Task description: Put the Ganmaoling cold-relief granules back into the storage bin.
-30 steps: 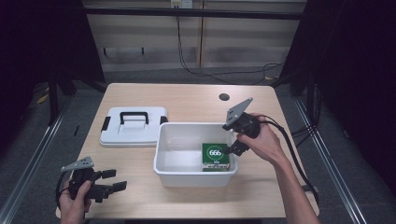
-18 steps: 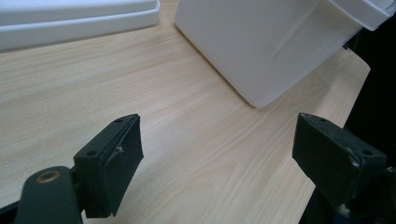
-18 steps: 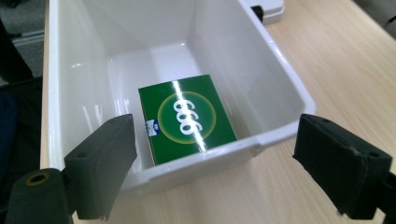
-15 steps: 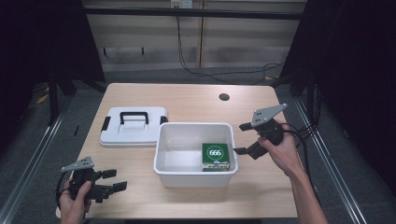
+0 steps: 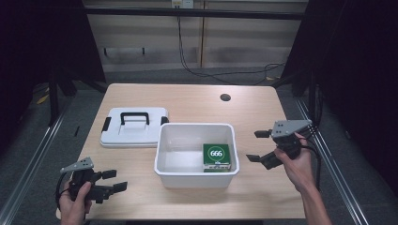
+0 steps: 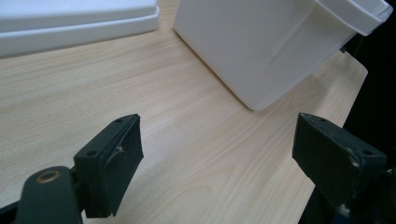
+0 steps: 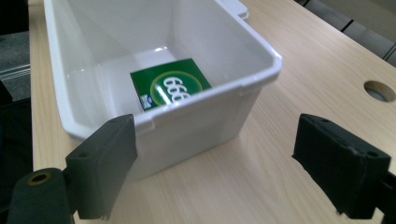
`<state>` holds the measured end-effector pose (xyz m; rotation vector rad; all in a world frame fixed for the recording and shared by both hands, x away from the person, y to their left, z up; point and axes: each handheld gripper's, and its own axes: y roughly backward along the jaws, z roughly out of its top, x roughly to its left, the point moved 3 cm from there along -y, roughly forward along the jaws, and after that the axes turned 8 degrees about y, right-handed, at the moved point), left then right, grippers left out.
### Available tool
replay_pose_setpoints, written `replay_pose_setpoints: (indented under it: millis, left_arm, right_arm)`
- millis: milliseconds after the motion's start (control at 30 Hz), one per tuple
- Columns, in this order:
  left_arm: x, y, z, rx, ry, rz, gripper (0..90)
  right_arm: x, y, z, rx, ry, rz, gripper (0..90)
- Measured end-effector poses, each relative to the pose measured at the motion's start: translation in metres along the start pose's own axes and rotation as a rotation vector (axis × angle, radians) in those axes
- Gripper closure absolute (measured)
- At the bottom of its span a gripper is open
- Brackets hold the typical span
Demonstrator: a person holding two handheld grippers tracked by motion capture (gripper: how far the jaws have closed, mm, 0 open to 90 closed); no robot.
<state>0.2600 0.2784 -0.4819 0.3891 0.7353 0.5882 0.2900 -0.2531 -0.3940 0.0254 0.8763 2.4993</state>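
Two grippers hover over a pale wooden table (image 5: 197, 101) where a white bin (image 5: 196, 171) now sits clear of the right gripper (image 5: 259, 146), which has pulled back from above it to the right edge. Beside the bin's left rear corner lies a white lid (image 5: 133, 126) with a black handle. Inside, against the right wall, rests a green box (image 5: 217, 156) marked 666. Jaws of the right gripper stand wide apart, gripping nothing. At the near left corner, the left gripper (image 5: 114, 180) is unmoved, jaws likewise spread and empty.
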Motion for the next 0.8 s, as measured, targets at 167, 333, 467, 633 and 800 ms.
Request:
replay_pose_setpoints:
  millis: [167, 333, 467, 633, 800]
  left_arm:
    - [0.000, -0.001, 0.000, 0.002, 0.004, 0.002, 16.1]
    - [0.000, -0.001, 0.000, 0.002, 0.005, 0.001, 16.1]
    - [0.001, -0.001, 0.000, 0.005, 0.004, 0.002, 16.1]
    - [0.001, -0.001, 0.000, 0.002, 0.008, 0.002, 16.1]
    - [-0.001, -0.002, 0.000, 0.012, -0.004, -0.004, 16.2]
  right_arm:
    - [0.006, 0.008, -0.021, 0.008, -0.034, -0.031, 12.7]
    - [0.013, 0.017, -0.043, 0.013, -0.071, -0.104, 13.3]
    - [0.019, 0.021, -0.057, 0.011, -0.105, -0.132, 13.0]
    - [0.027, 0.024, -0.069, -0.013, -0.128, -0.156, 13.1]
    - [0.030, 0.026, -0.089, -0.026, -0.186, -0.181, 12.8]
